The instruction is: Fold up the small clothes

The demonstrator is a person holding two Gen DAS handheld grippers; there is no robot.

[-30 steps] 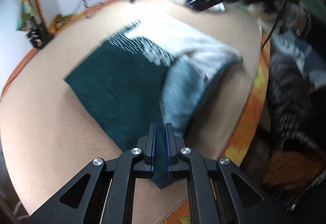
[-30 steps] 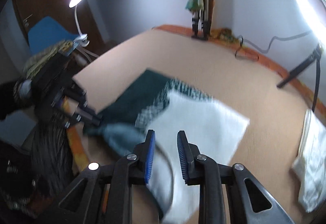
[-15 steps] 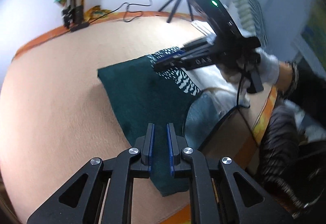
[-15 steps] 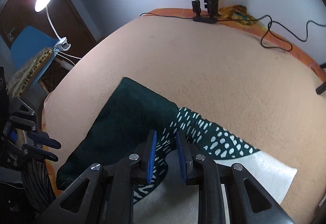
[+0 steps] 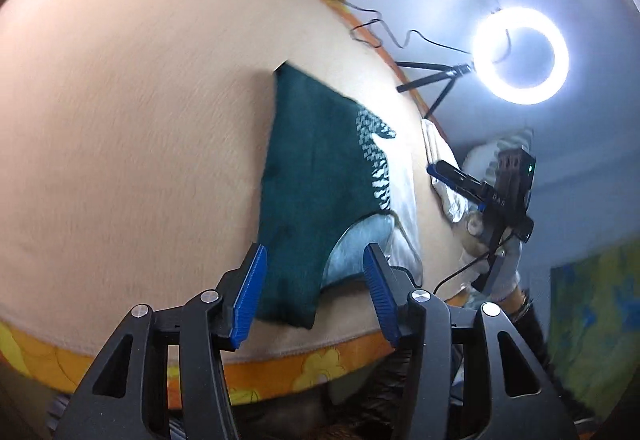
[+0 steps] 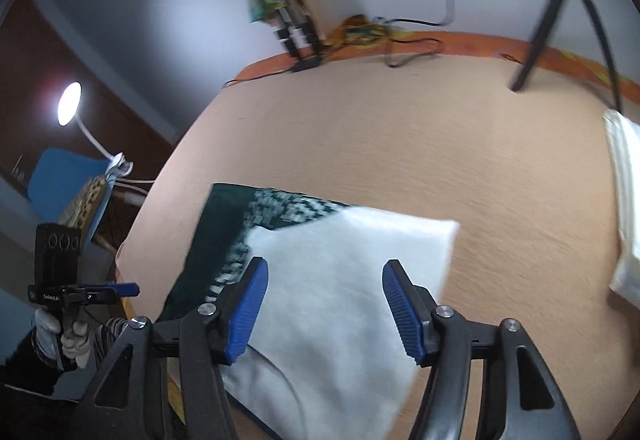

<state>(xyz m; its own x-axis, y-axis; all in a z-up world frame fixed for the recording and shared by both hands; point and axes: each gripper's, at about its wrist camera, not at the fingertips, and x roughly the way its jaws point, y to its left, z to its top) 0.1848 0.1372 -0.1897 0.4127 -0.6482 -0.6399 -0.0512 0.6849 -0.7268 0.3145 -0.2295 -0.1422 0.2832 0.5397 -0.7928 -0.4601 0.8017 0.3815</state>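
Nearest the left wrist camera, the left gripper is hanging with its jaws spread wide and gripping nothing; half a second ago they were pinching the dark green hem. The garment, green with a white-patterned band and a white half, is now lying flat on the peach-covered bench, its near green corner sitting between the blue pads without touching them. The right gripper is likewise hovering with jaws parted over the white half, where earlier they were nearly closed at the patterned band. Beyond, a folded white cloth is resting near the bench's right edge. Farther back, a ring light is glowing against the wall.
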